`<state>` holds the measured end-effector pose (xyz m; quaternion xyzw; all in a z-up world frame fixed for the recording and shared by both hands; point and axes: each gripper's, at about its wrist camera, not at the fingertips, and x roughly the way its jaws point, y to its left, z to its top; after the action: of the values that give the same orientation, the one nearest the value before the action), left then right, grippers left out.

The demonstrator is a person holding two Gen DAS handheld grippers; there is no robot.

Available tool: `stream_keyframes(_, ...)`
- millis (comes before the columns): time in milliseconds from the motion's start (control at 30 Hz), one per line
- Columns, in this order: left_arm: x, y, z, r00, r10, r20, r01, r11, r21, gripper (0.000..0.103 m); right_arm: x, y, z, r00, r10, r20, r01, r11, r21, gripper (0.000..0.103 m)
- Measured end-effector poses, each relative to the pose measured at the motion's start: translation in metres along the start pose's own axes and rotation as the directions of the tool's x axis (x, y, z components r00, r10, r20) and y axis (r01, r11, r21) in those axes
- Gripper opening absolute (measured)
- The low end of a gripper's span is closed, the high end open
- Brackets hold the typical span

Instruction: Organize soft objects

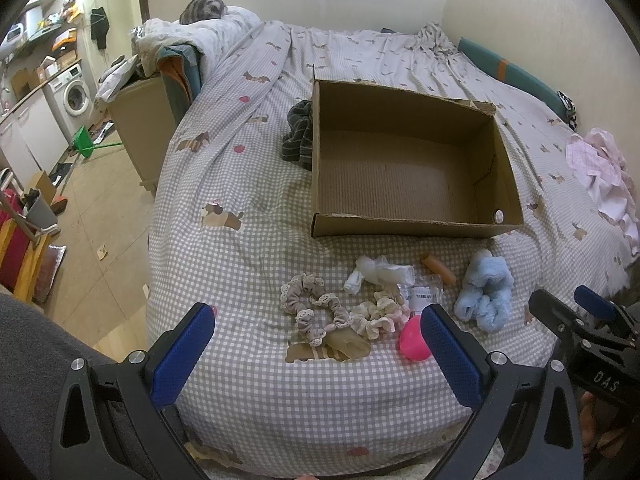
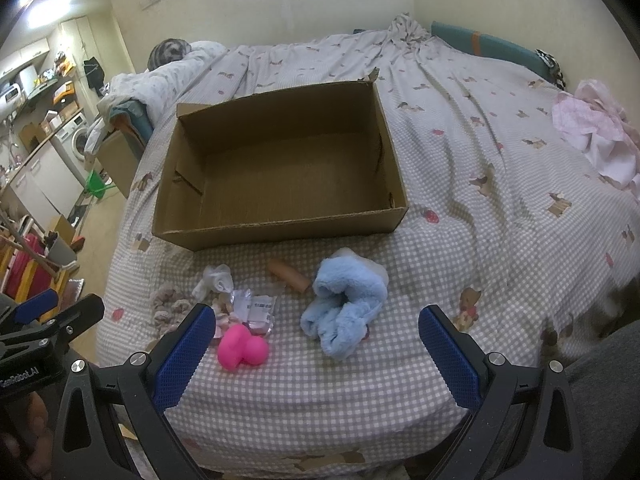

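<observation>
An empty cardboard box (image 1: 408,168) (image 2: 280,164) sits open on the checked bedspread. In front of it lie a fluffy blue cloth (image 1: 486,290) (image 2: 346,304), a white sock (image 1: 378,272) (image 2: 216,278), frilly scrunchies (image 1: 312,306) (image 2: 168,306), a plastic packet (image 1: 424,292) (image 2: 258,308), a pink rubbery toy (image 1: 414,338) (image 2: 242,346) and a small orange tube (image 1: 440,270) (image 2: 290,274). My left gripper (image 1: 318,326) hovers open above the scrunchies. Open too, my right gripper (image 2: 312,326) hangs just short of the blue cloth. Neither holds anything.
A dark striped garment (image 1: 298,134) lies against the box's left side. Pink clothes (image 1: 604,176) (image 2: 596,136) are heaped at the bed's right edge. A pillow and bedding (image 1: 208,28) pile up at the far left corner. The floor and a washing machine (image 1: 74,94) lie left.
</observation>
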<state>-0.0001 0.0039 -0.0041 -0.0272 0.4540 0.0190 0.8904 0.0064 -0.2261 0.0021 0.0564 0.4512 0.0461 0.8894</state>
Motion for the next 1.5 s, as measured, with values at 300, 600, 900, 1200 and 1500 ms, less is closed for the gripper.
stream_keyframes(300,-0.009,0.004,0.031,0.999,-0.009,-0.041,0.009,1.000,-0.012,0.103,-0.016,0.005,0.034,0.995,0.083,-0.049,-0.083,0.997,0.003,0.103)
stream_keyframes(600,0.011,0.007,0.067,0.995,0.009,-0.099,-0.009,1.000,0.001,0.103,0.035,-0.023,0.060,0.950,0.148,-0.274,-0.110,0.983,0.148,0.103)
stream_keyframes(900,0.070,0.025,0.057,0.976,0.017,-0.217,-0.026,0.999,-0.038,0.103,0.084,-0.029,0.060,0.918,0.166,-0.361,-0.111,0.980,0.166,0.103)
stream_keyframes(1200,0.099,0.053,0.047,0.953,0.041,-0.301,-0.090,0.984,-0.151,0.103,0.135,-0.025,0.032,0.894,0.071,-0.443,-0.032,0.995,0.095,0.096)
stream_keyframes(1500,0.140,0.046,0.036,0.902,-0.085,-0.424,-0.003,0.979,-0.202,0.093,0.146,-0.037,0.030,0.883,0.113,-0.455,-0.062,0.990,0.127,0.031)
